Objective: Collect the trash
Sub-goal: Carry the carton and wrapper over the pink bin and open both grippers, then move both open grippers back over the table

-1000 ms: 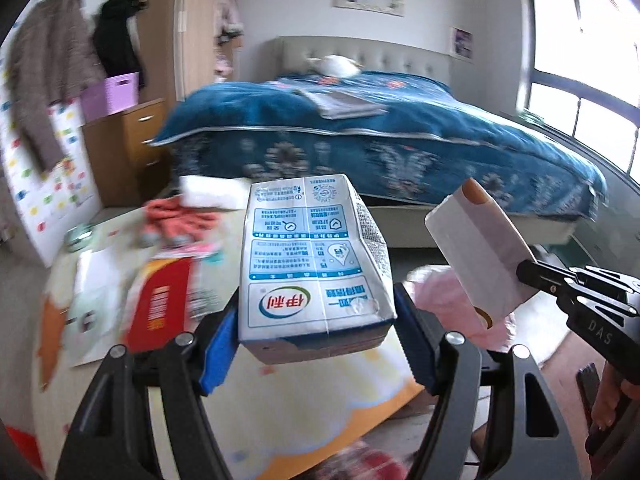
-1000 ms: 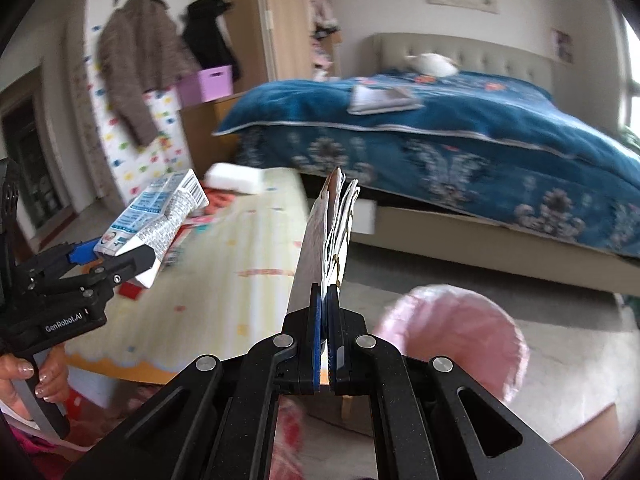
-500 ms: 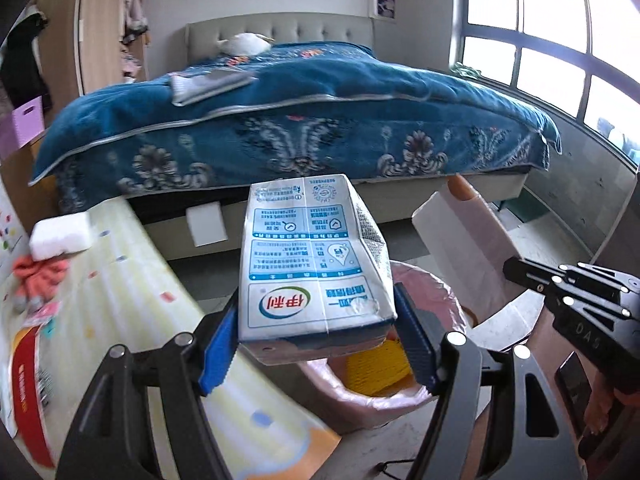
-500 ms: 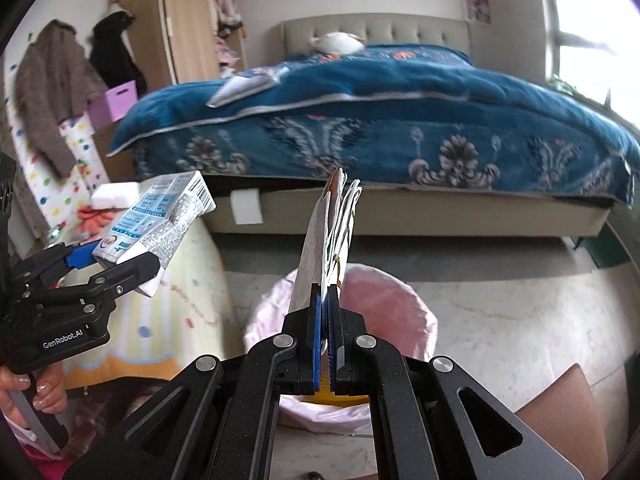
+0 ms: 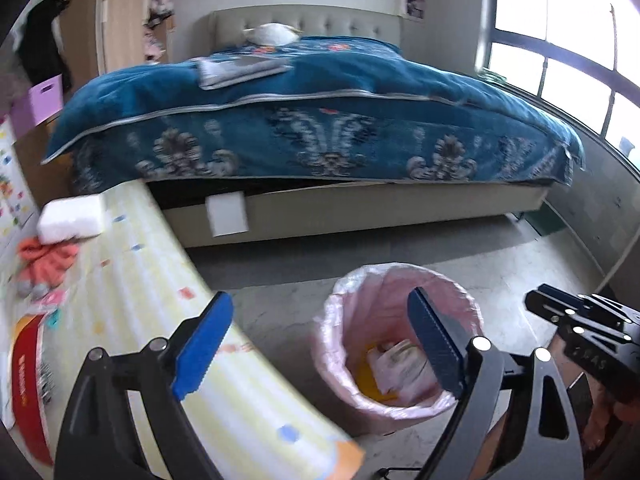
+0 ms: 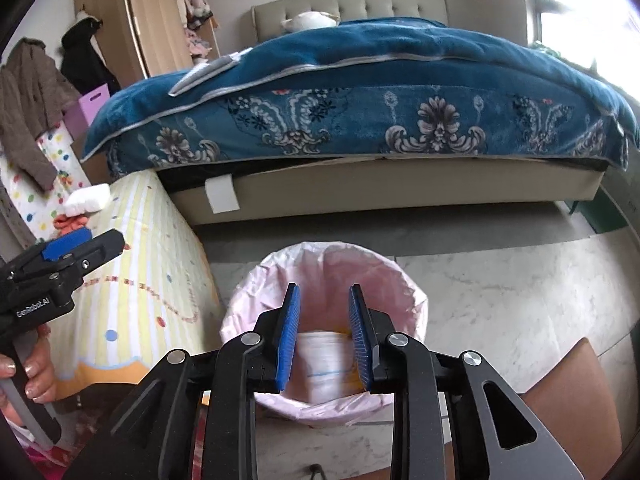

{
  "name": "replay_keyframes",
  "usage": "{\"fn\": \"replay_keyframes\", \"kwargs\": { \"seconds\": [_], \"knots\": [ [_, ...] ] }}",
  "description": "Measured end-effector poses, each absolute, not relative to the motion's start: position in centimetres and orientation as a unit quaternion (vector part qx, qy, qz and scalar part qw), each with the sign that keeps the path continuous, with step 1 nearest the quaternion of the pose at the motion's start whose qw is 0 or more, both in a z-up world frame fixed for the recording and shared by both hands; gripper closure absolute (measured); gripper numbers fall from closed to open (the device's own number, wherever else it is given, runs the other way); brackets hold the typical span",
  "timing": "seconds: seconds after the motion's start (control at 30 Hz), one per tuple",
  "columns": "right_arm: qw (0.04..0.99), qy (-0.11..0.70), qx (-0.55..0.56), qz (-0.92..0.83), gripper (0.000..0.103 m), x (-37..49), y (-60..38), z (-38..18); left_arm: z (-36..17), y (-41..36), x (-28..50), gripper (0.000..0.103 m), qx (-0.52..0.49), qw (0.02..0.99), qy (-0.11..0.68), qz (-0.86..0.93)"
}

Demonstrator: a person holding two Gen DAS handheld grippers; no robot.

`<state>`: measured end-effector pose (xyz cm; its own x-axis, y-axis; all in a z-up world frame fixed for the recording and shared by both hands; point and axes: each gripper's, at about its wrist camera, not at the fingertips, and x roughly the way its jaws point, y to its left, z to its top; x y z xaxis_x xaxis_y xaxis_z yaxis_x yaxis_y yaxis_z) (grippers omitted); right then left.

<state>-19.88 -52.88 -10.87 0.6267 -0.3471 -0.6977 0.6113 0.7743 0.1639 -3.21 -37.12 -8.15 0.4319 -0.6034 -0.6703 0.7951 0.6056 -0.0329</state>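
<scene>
A bin lined with a pink bag (image 5: 400, 292) (image 6: 280, 272) stands on the floor before the bed. White paper trash (image 5: 400, 366) (image 6: 320, 354) lies inside it on something yellow. My left gripper (image 5: 320, 320) is open and empty, held above the bin's left rim and the table's edge. My right gripper (image 6: 323, 328) is open and empty, right above the bin's near side. The right gripper shows in the left wrist view (image 5: 580, 320); the left gripper shows in the right wrist view (image 6: 68, 256).
A table with a yellow striped cloth (image 5: 132, 288) (image 6: 152, 248) stands left of the bin. On it lie a white pack (image 5: 70, 218), an orange cloth (image 5: 44, 258) and a red-and-white package (image 5: 26, 384). A bed with a blue cover (image 5: 320, 120) fills the back.
Both grippers opened over the bin. The milk carton left the left gripper and the paper packet left the right one; white trash now lies in the bin.
</scene>
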Motion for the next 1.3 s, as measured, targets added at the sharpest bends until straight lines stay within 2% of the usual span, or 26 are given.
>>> {"fn": "replay_keyframes", "kwargs": {
  "seconds": [0.57,0.73,0.87,1.07,1.17,1.3],
  "knots": [
    [0.925,0.343,0.113,-0.119,0.076,-13.0,-38.0,-6.6,-6.0,-16.8,-0.3,0.016,0.086,0.902,0.335,-0.258],
    [0.932,0.344,0.086,-0.073,0.076,-9.9,-32.9,-5.8,-6.0,-10.2,1.1,0.012,0.071,0.92,0.335,-0.192],
    [0.934,0.349,0.066,-0.035,0.063,-6.9,-29.0,-5.7,-6.3,-4.8,2.5,0.011,0.059,0.929,0.34,-0.134],
    [0.935,0.352,0.047,0.005,0.056,-2.9,-24.2,-5.8,-7.3,1.6,5.0,0.011,0.038,0.931,0.355,-0.081],
    [0.935,0.352,0.041,0.015,0.051,-1.0,-22.4,-5.8,-8.5,3.4,6.9,0.011,0.033,0.925,0.372,-0.068],
    [0.934,0.354,0.036,0.025,0.05,0.9,-20.9,-6.1,-10.1,3.9,9.3,0.012,0.043,0.915,0.398,-0.06]
  ]
}}
